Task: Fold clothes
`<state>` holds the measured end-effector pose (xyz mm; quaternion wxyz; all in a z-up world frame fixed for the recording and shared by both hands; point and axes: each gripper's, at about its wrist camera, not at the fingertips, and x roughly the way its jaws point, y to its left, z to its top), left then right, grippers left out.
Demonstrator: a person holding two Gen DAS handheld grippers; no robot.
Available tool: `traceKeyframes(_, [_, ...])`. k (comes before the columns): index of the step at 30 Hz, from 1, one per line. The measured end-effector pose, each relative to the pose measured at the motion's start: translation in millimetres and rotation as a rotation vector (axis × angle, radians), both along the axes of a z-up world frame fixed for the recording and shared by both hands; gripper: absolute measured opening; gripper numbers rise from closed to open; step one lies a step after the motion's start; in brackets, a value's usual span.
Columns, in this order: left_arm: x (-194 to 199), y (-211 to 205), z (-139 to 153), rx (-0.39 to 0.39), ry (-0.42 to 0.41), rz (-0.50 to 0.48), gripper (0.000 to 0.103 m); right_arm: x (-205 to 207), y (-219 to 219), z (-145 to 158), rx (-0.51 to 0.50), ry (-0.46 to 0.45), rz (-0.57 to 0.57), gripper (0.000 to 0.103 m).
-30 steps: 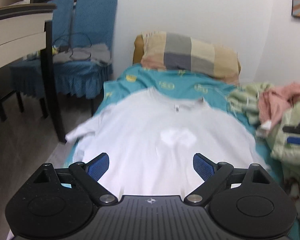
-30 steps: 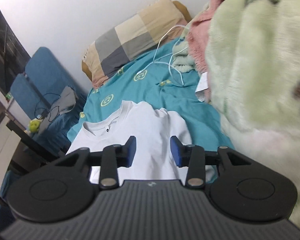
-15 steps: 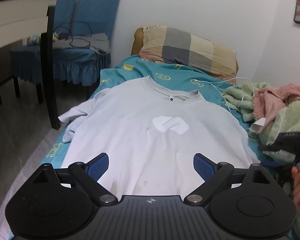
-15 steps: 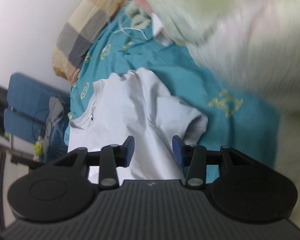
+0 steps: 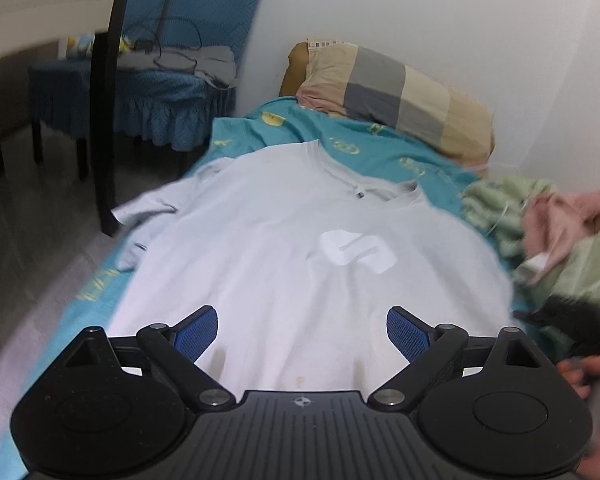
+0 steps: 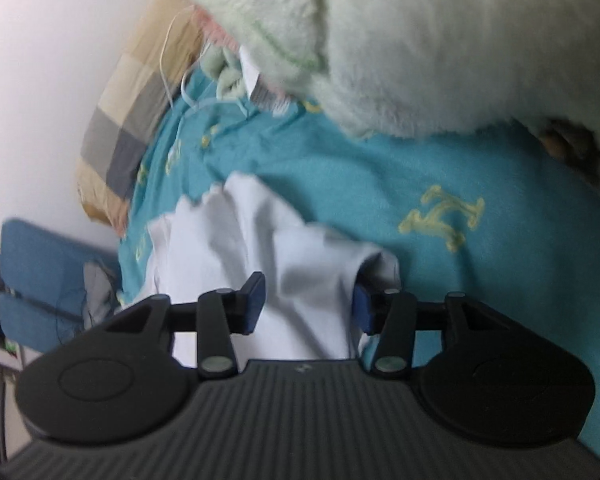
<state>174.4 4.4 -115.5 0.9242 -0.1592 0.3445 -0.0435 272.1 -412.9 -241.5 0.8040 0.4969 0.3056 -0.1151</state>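
Cotton, thin and limp: that is what the white T-shirt (image 5: 300, 248) looks like from the left wrist view, spread face up on the teal bedsheet (image 5: 380, 156) with its collar toward the checked pillow (image 5: 392, 88) and its hem on the side away from the pillow. The left gripper (image 5: 300, 332) hovers over that hem, fingers spread wide, nothing between them. One sleeve, on the side of the pillow nearest the blue chair (image 5: 172, 80), droops off the bed edge. I judge the shirt light, floppy and quick to wrinkle, so a pinch at a hem corner or a shoulder seam should carry it better than a grab at mid-cloth.

Over to the right wrist view: the right gripper (image 6: 308, 304) sits low over the shirt's other sleeve, on the side of the pillow where the fluffy green blanket (image 6: 420, 40) bulges. Its jaws are opening, with sleeve cloth showing in the gap, and the pads do not look to be pressing on it. Cloth this soft will slump, I reckon, unless both hands lift together.
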Motion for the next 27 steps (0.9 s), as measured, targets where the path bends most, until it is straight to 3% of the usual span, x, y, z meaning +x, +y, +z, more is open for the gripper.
traceKeyframes(1, [0, 2, -1, -0.031, 0.005, 0.003, 0.093, 4, -2, -1, -0.021, -0.016, -0.002, 0.048])
traceKeyframes(3, [0, 6, -1, -0.072, 0.010, 0.010, 0.093, 8, -8, 1, -0.034, -0.052, -0.024, 0.030])
traceKeyframes(4, [-1, 8, -1, -0.081, 0.009, 0.019, 0.093, 7, -9, 5, -0.043, -0.075, -0.022, 0.012])
traceKeyframes(7, [-2, 12, 1, -0.098, 0.006, 0.042, 0.093, 6, -4, 30, -0.128, -0.144, -0.008, 0.005])
traceKeyframes(12, [-2, 12, 1, -0.089, 0.009, 0.057, 0.093, -1, 16, 84, -0.402, -0.230, 0.018, 0.005])
traceKeyframes(15, [-2, 10, 1, -0.068, 0.016, 0.059, 0.093, -3, 17, 92, -0.532, -0.194, 0.002, 0.005])
traceKeyframes(18, [-2, 6, 3, -0.020, 0.019, 0.056, 0.093, 0, 12, 84, -0.575, -0.129, -0.003, 0.005])
traceKeyframes(21, [-3, 6, 5, 0.002, 0.015, 0.055, 0.093, 3, 21, 88, -0.650, -0.132, 0.050, 0.005])
traceKeyframes(24, [-3, 12, 7, -0.013, 0.008, 0.069, 0.093, -2, 63, 106, -0.823, -0.235, 0.175, 0.005])
traceKeyframes(27, [-3, 20, 10, -0.026, -0.003, 0.096, 0.093, -13, 137, 113, -1.032, -0.369, 0.460, 0.005])
